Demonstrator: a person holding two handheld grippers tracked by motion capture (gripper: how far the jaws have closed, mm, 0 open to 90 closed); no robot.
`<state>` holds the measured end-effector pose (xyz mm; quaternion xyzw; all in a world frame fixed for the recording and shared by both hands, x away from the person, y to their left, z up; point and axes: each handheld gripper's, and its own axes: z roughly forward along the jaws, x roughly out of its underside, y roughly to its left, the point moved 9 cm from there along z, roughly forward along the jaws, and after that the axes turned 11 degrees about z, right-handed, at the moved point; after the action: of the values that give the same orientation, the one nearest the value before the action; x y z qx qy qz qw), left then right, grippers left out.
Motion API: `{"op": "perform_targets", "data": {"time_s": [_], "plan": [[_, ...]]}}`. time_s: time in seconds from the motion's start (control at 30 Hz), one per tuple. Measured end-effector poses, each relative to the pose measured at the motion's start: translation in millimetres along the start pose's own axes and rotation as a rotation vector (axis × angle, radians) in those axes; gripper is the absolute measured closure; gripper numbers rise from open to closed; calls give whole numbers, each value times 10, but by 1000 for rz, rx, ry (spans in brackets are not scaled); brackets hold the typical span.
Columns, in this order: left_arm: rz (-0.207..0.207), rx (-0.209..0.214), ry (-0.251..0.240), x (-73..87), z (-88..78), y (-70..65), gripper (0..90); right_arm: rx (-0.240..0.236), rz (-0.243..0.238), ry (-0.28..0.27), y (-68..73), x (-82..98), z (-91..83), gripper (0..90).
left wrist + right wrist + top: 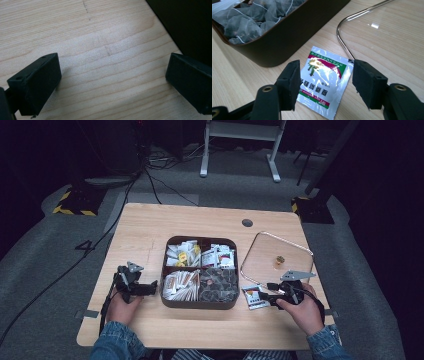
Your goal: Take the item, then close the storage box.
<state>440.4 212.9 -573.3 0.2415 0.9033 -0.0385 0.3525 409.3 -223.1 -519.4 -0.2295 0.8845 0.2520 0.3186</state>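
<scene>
Right gripper (325,82): jaws spread, foil sachet (324,81) lying flat between them, unpinched. Lower until the pads straddle its edges, then close; avoid the glass lid (387,30) rim just beyond.

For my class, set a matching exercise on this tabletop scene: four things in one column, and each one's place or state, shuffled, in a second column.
Things:
1. sachet
2. box
3. glass lid
4. left gripper

Places or states:
A. lying flat, right of the box
B. jaws open over bare wood
C. on the table between the right gripper's open jaws
D. four compartments of tea bags and packets

Pairs: 1-C, 2-D, 3-A, 4-B
</scene>
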Motion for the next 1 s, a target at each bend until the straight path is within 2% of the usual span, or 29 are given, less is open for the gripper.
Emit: {"op": "perform_targets", "data": {"time_s": [0.27, 0.6, 1.0], "plan": [[0, 0, 0, 0, 0, 0, 4, -1, -12, -29, -11, -61, -42, 404], [2, 0, 0, -1, 2, 8, 4, 31, -9, -80, -166, -240, -154, 382], [11, 7, -1, 25, -20, 5, 4, 44, -23, -123, -276, -430, -179, 378]]}}
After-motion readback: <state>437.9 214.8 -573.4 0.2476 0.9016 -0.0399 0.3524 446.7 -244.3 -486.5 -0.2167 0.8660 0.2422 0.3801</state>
